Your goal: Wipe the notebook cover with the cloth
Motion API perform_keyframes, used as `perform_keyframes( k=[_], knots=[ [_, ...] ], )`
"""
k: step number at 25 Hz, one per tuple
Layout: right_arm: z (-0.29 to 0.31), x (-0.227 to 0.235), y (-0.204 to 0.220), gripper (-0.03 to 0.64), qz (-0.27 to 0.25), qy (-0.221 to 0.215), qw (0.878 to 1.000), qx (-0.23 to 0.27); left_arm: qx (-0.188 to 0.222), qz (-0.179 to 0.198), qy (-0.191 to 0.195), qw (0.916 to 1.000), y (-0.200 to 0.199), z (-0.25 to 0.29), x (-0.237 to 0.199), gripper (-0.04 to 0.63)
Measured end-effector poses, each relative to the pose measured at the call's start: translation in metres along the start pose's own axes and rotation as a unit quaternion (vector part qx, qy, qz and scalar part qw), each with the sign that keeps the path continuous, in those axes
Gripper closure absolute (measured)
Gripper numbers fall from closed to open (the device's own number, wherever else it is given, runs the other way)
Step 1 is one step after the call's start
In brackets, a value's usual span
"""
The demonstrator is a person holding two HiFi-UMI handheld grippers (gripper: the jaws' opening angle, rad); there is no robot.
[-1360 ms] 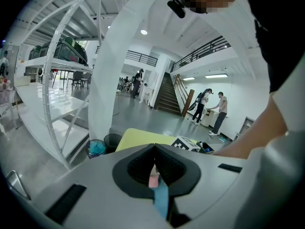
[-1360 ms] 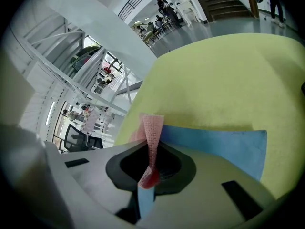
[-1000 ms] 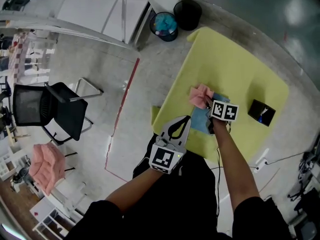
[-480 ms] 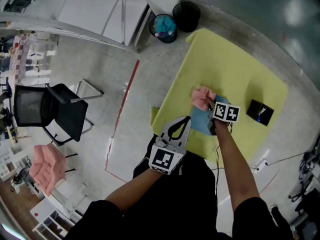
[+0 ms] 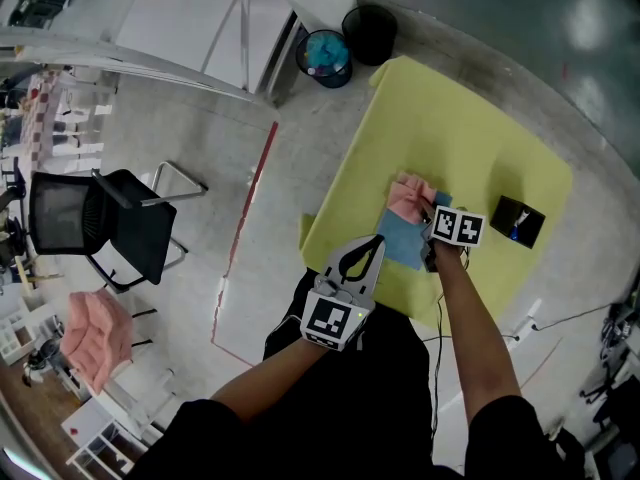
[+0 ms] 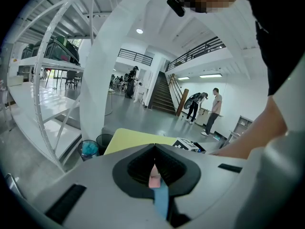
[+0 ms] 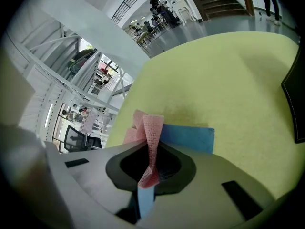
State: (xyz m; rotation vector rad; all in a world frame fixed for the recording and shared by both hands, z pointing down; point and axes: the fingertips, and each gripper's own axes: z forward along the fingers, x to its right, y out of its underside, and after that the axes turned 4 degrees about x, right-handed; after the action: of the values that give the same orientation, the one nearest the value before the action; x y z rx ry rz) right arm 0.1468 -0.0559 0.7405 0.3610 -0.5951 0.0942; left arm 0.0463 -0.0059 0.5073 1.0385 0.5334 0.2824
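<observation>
The notebook [image 5: 400, 240] lay flat on the yellow surface [image 5: 470, 128], close to its near edge, cover up. Its long axis seemed to run left to right across the right tool's line of sight, though cloth and tool hid too much to be sure which end led. At the left, the left tool [image 5: 374, 240] hung off the near edge with its jaws pressed together on nothing, so nothing braced the book. A firm stroke would probably have pushed the light notebook along the surface, or off that near edge, instead of cleaning it. Over the book's far side, the pink cloth [image 5: 408, 196] was bunched, and the right tool [image 5: 430, 216] pinched only a thin twisted fold of it. That narrow hold looked likely to slip, or to drag a crumpled wad with little contact on the cover. Further right, a black case [image 5: 518, 221] sat apart, though a wide sweep might have reached it.
</observation>
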Motion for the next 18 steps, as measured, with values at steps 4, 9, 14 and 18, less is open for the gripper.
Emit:
perform_keyframes(
  k=[4,9,14,18],
  knots=[
    [-0.003,0.005,0.001,0.578,0.0,-0.001,1.0,0.0,-0.001,0.003,0.002,1.0,0.0,0.001,0.005,0.588],
    [-0.008,0.011,0.001,0.578,-0.006,-0.002,1.0,-0.001,-0.001,0.008,0.004,1.0,0.0,0.0,0.01,0.588],
    [-0.014,0.019,0.0,0.578,-0.008,0.001,1.0,-0.002,0.001,0.008,0.005,1.0,-0.001,0.001,0.015,0.588],
    [-0.019,0.026,0.002,0.578,0.0,0.004,1.0,-0.001,-0.002,0.012,0.012,0.9999,-0.002,0.001,0.019,0.588]
  ],
)
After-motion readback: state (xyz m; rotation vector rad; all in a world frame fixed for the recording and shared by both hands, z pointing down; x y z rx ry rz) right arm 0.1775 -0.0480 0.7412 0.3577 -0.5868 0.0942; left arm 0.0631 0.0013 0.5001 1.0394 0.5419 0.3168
